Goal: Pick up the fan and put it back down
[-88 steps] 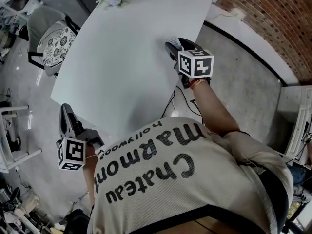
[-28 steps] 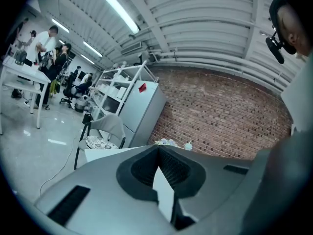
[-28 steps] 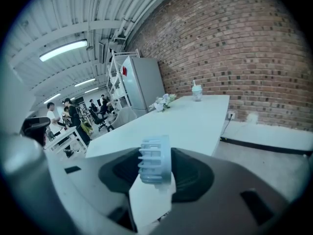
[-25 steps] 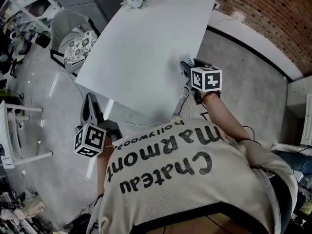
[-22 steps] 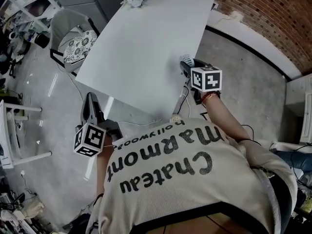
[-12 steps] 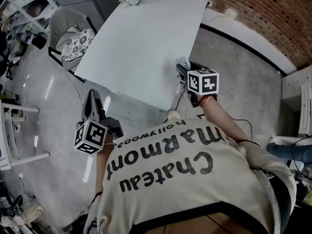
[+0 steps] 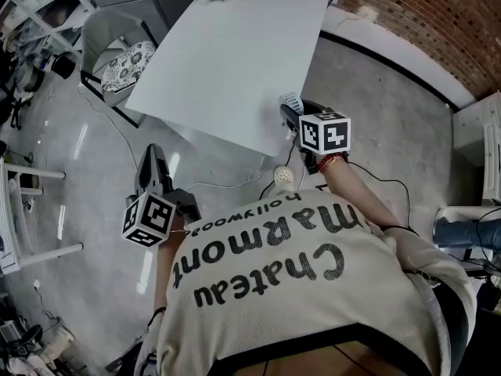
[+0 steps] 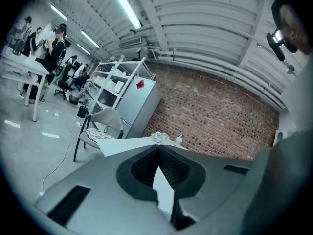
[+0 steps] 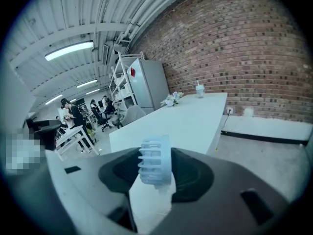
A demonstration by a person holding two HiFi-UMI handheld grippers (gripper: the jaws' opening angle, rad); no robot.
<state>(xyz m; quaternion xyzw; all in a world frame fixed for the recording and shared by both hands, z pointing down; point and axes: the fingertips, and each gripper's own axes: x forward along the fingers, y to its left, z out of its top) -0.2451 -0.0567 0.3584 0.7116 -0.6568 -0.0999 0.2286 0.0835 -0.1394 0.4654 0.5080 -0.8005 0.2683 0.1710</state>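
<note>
Right gripper (image 7: 289,113) clamped on fan (image 7: 293,100), now past table (image 7: 235,53) edge; left gripper (image 7: 149,160) closed, empty.

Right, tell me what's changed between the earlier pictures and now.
The person has backed away from the table. The right gripper, earlier over the tabletop's edge, is now just off it by the near corner, and the left gripper has drawn back with it. Nothing was taken hold of or let go. Unchanged: the fan sits in the right jaws, and the left jaws are shut and empty.

Small pale ribbed fan (image 9: 155,160), clamped edge-on, aloft
</note>
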